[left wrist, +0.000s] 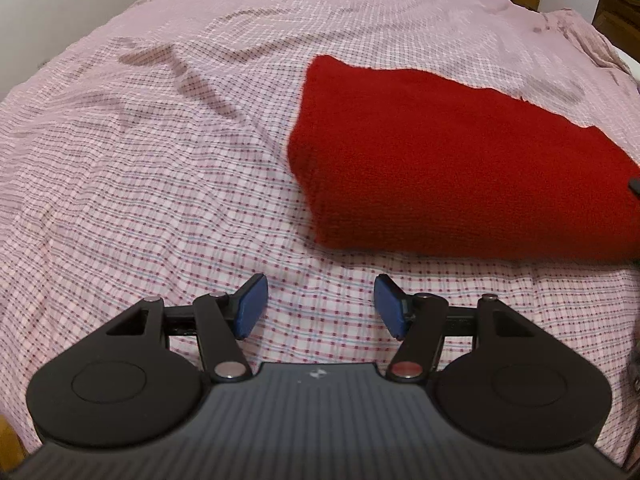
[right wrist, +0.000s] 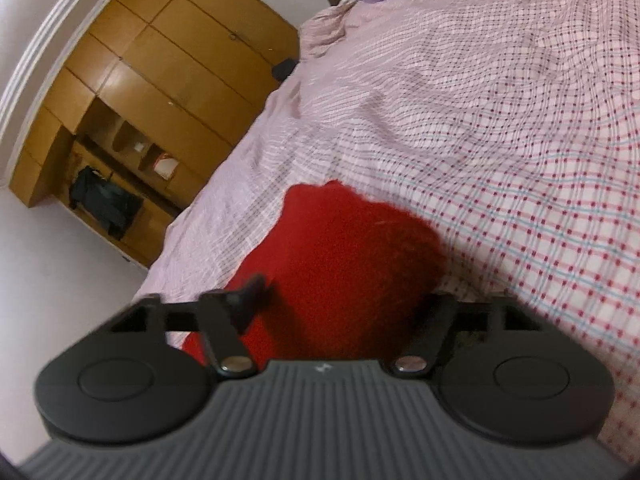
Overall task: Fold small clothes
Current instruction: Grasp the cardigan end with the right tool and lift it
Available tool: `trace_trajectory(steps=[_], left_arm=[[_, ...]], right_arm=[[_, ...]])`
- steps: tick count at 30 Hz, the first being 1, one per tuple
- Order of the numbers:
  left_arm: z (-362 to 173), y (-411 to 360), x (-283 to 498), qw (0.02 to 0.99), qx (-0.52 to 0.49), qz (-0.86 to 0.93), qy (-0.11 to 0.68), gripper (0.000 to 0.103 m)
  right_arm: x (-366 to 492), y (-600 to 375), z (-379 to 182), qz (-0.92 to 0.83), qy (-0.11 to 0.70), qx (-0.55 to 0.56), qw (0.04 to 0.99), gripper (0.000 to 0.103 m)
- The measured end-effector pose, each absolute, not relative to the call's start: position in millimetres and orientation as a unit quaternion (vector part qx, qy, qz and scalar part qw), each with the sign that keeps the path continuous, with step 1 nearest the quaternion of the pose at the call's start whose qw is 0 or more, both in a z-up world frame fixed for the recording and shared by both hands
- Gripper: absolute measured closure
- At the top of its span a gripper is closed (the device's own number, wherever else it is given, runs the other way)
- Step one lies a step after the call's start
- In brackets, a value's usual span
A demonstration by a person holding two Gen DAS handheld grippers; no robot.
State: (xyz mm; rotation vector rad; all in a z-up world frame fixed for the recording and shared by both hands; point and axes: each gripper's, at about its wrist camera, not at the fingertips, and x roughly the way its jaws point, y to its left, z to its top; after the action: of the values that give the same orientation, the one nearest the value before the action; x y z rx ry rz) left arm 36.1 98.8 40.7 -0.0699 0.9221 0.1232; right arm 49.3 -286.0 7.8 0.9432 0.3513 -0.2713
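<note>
Left wrist view shows the red cloth (left wrist: 460, 160) lying on the bed (left wrist: 160, 160), right of centre and a little beyond the left gripper (left wrist: 321, 306). Its jaws are spread wide with nothing between them, hovering over bare checked sheet just short of the cloth's near edge.

Right wrist view shows the same cloth (right wrist: 344, 264) bunched up between the fingers of the right gripper (right wrist: 344, 300). The left finger (right wrist: 248, 296) is in view against the fabric; the right one is hidden behind the raised cloth. Whether these jaws are clenched on it or merely straddling it cannot be told; the frame is also blurred.

Handling judgement: the cloth looks like thick, fuzzy knit or fleece. Expect it to be soft, light, limp and not fragile, with a grippy nap that resists slipping but drags on the sheet. It appears already doubled, with a rounded fold along its left side. Take hold at a corner or along an edge, pinching all layers together, not at the middle, where only the top layer would lift.
</note>
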Motion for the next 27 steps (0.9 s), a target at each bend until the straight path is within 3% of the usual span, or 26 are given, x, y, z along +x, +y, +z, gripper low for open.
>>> trace_trajectory(steps=[5,27], left_arm=[[46,109,32,0.897,-0.036,0.068,0.436,0.036],[59,152,15,0.904,-0.068,0.093,0.413,0.036]], right_arm=[[48,-278,32,-0.100,0.151,0.401,0.898,0.069],[75,-186,125,-0.012,0.119,0.199,0.973,0.070]])
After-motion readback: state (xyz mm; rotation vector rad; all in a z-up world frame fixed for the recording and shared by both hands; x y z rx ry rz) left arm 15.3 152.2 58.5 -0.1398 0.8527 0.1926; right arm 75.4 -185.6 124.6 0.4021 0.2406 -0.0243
